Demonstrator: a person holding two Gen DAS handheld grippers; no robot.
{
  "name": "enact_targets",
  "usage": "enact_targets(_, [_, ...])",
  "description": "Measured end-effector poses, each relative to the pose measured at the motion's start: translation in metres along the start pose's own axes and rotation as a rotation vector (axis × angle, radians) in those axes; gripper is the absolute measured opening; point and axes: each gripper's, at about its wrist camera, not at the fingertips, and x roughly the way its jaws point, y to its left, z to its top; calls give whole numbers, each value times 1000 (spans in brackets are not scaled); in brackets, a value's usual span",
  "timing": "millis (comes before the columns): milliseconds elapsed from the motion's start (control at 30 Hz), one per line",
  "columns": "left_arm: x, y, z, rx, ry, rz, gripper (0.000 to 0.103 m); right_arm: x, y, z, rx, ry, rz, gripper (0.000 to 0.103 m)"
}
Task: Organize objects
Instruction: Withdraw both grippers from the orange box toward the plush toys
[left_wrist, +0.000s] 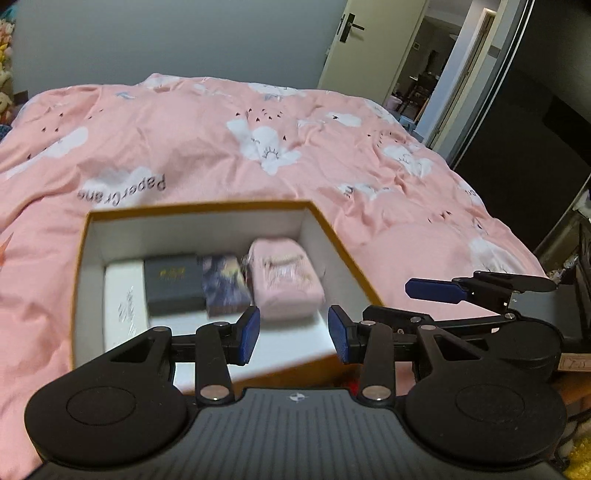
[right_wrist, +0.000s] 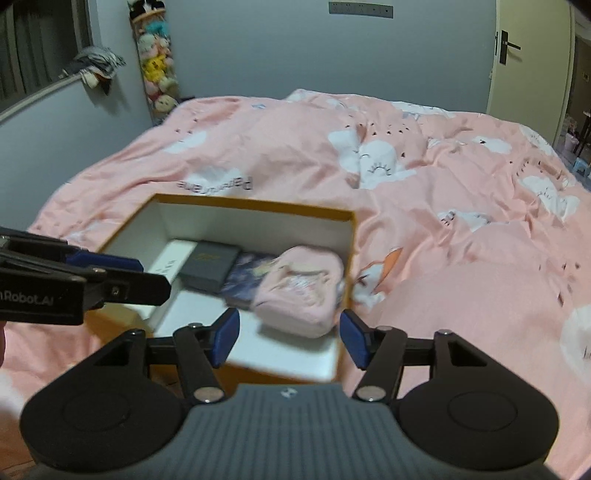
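Observation:
An open orange box (left_wrist: 332, 236) with white inside walls sits on the pink bed. It holds a white box (left_wrist: 122, 295), a black box (left_wrist: 173, 284), a dark printed packet (left_wrist: 225, 284) and a pink pouch (left_wrist: 288, 284) side by side. My left gripper (left_wrist: 294, 334) is open and empty above the box's near edge. The right gripper also shows at the right of this view (left_wrist: 436, 290). In the right wrist view the box (right_wrist: 255, 206) holds the black box (right_wrist: 210, 264), the packet (right_wrist: 245, 282) and the pouch (right_wrist: 301, 291). My right gripper (right_wrist: 290, 338) is open and empty just before the pouch.
The pink cloud-print duvet (left_wrist: 258, 147) covers the bed all around the box. An open doorway (left_wrist: 424, 74) is at the back right. A window (right_wrist: 33, 48) and hanging plush toys (right_wrist: 157, 62) are at the back left wall.

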Motion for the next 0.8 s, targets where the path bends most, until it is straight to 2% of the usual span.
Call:
enact_targets(133, [-17,8,-29,-56,15,26,47,-10,14,-25,44,21,33,62])
enact_targets(267, [-23,12,-61,-78,46,32,47,-6,25,-54,91,97,83,61])
enact_targets(367, [-26,14,-80,-69,57,109,47,-1,34,-75,116,162,76,61])
enact_targets(567, [-32,6,-111,97,110,241,47,13,49,-97,102,245,89,60])
enact_targets(667, [-20,4,-124,160,152,303,58,21,53,-103,89,273,82,60])
enact_targets(733, [-9,-6,-133,267,190,387,63,27,54,-108,89,293,87,61])
enact_targets(800, [3,-20,-146,425,191,485,69,33,55,-111,88,315,84,61])
